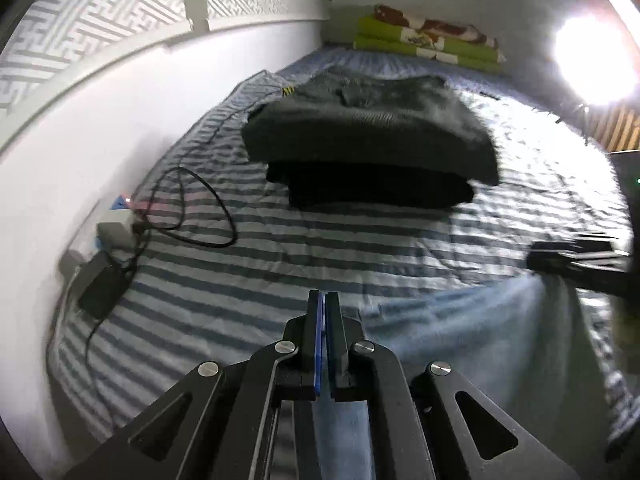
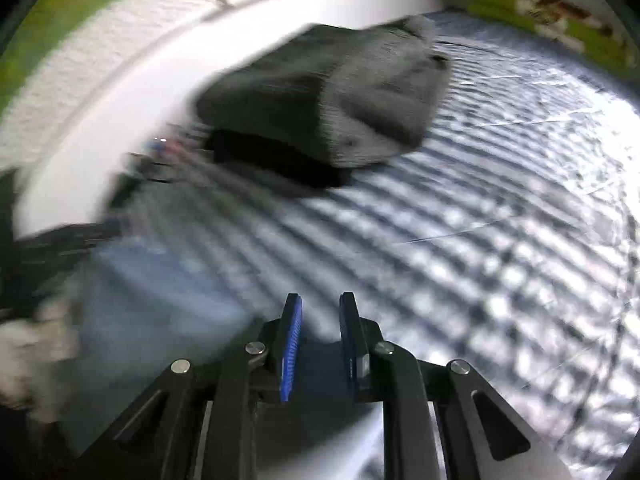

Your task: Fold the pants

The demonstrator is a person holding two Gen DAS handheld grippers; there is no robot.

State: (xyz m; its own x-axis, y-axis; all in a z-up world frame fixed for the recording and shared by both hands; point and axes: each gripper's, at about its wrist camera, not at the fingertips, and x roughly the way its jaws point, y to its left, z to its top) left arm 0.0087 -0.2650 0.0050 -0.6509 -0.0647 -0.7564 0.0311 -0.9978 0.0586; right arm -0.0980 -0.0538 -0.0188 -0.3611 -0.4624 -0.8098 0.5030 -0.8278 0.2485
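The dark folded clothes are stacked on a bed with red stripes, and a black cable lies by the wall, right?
Not quite. The stripes on the bed are blue-grey and white, not red, as the left wrist view shows. The rest holds: the dark folded clothes are stacked on it, and a black cable lies by the wall.

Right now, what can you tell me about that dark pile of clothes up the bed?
The dark pile is folded clothing stacked in two layers: a charcoal-grey, knit-looking piece on top and a black one beneath, jutting out at the near edge. It lies flat on the striped bedsheet, well beyond both pairs of jaws, with nothing gripping it. A black cable loops beside it toward the wall. The right wrist view shows it blurred.
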